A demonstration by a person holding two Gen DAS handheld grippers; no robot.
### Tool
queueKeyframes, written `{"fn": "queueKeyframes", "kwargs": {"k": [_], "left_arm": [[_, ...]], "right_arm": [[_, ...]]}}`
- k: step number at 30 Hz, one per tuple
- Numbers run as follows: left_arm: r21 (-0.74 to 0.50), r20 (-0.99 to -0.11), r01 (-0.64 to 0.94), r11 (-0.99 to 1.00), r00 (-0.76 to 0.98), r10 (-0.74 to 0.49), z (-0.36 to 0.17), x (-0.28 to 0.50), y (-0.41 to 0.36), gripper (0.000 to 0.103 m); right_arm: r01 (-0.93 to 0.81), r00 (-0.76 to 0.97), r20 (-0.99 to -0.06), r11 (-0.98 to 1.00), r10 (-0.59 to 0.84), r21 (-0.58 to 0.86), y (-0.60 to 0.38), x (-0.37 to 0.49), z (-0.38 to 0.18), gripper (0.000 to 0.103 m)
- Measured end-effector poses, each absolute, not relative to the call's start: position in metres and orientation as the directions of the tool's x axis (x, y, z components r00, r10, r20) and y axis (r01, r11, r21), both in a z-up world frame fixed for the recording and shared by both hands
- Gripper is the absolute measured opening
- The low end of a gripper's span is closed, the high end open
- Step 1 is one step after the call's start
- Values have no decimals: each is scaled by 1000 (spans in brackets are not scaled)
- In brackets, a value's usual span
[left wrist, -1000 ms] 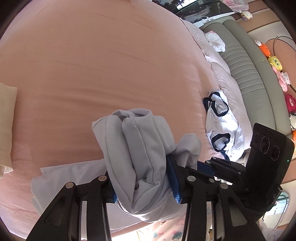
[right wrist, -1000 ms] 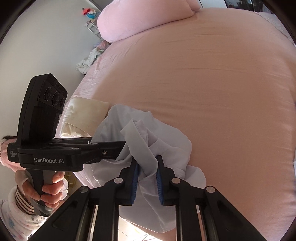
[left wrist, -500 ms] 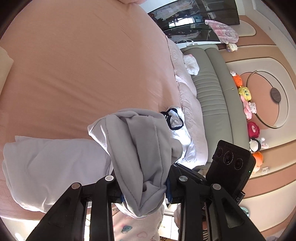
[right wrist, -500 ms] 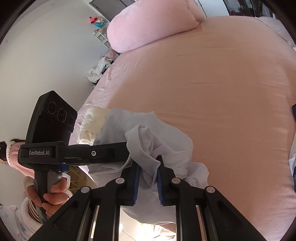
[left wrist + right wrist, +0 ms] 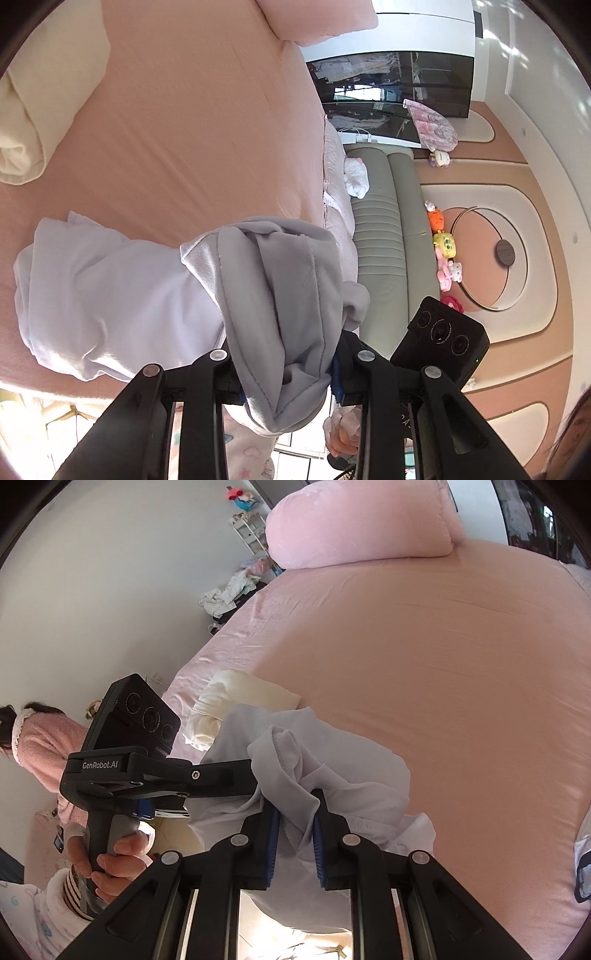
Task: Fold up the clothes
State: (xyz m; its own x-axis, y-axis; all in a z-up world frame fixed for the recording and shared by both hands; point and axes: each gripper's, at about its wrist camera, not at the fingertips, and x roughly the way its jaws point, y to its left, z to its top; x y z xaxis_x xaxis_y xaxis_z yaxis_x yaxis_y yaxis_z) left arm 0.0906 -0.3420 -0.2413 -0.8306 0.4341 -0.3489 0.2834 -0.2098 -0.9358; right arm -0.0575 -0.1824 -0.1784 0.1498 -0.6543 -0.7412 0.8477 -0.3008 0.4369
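Observation:
A pale grey garment (image 5: 110, 295) lies partly on the pink bed (image 5: 207, 122), and a thick fold of it rises into my left gripper (image 5: 288, 384), which is shut on that bunch. In the right wrist view the same garment (image 5: 354, 786) is lifted off the bed (image 5: 461, 686), and my right gripper (image 5: 294, 842) is shut on a thinner fold, its blue pads (image 5: 273, 845) pressing the cloth. The two grippers hold the garment close together. In that view the left tool's arm (image 5: 207, 775) runs into the cloth, so its tips are hidden.
A cream folded cloth (image 5: 44, 110) lies on the bed's far left side. A pink pillow (image 5: 362, 520) sits at the head end. A grey padded headboard (image 5: 384, 229) with plush toys (image 5: 443, 243) stands at the right. A white garment with dark trim (image 5: 583, 856) shows at the bed's edge.
Both grippers have risen, each still holding its fold of the garment. The left gripper has rolled and swung toward the headboard, so more of the garment now stretches out to its left.

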Motion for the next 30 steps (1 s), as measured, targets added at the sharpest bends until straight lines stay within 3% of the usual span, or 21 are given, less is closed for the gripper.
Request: {"fn": "queueKeyframes", "kwargs": {"k": [9,17,30], "left_arm": [[-934,-353,294,-204,-849,392,-247,112,-353,27],[-912,-411,370,-179,-830,378,-282,124,-359,28],[-884,-465,443,-150,-799,382,-328,138,-374,28]], "right_arm": [[877,177,-765,-254,-619,408,-211,-35,-183,16],[910,189,-840,-229,-509,344,-238,-20,-211,16],[866,283,-844,-258,-455,429,-263,-23,-255,16]]}}
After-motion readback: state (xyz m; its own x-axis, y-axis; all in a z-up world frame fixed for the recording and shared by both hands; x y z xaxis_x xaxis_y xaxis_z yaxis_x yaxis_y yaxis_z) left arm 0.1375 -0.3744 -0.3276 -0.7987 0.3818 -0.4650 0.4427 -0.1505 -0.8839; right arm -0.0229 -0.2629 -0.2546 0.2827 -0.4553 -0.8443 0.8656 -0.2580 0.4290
